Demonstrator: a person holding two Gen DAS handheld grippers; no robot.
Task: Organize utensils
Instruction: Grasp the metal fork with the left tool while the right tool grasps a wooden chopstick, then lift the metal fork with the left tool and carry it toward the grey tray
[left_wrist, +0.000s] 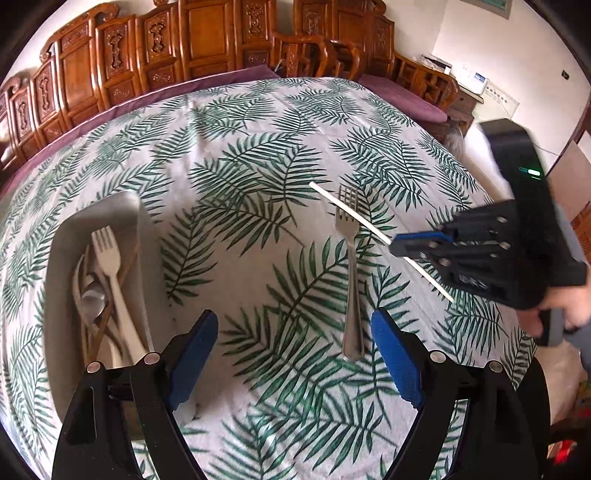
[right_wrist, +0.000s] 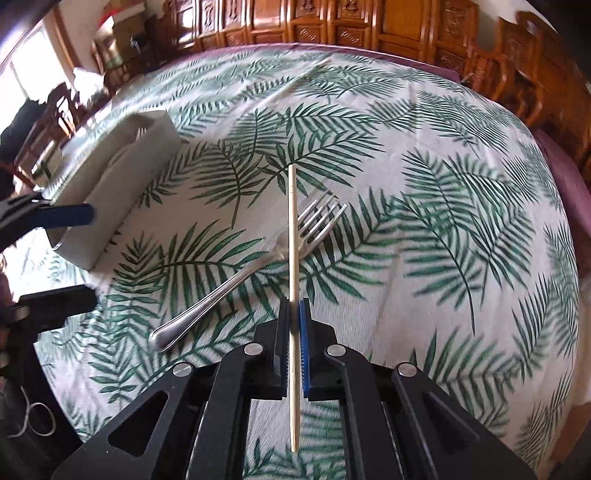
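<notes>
Chopstick (right_wrist: 293, 258) sits clamped in the right tool (right_wrist: 294, 314), whose blue pads are pressed tight against it about a third of the way up from its near end; the thin pale stick runs straight ahead from the jaws, and its short tail pokes back between the black arms. In the left wrist view the same right tool (left_wrist: 397, 247) comes in from the right, with a hand (left_wrist: 565, 306) on its grip, and the chopstick crosses at a slant over the tines of a metal fork (left_wrist: 349, 273). Whether the stick touches the fork cannot be told.

The left tool (left_wrist: 295, 347) stands wide with nothing between its blue fingers (left_wrist: 194, 354). It hangs above the desk (left_wrist: 258, 240), which is covered by a white cloth printed with green palm leaves. The fork's handle end lies just inside its right finger, flat on the cloth, tines pointing away.

To the left of the left tool is a grey tray (left_wrist: 62, 236), an oblong bin holding a white plastic fork (left_wrist: 110, 273), a metal spoon (left_wrist: 92, 301) and other pieces that are too blurred to name. The left finger overlaps the tray's near corner.

Beyond the desk stand carved wooden chairs (left_wrist: 207, 40).
</notes>
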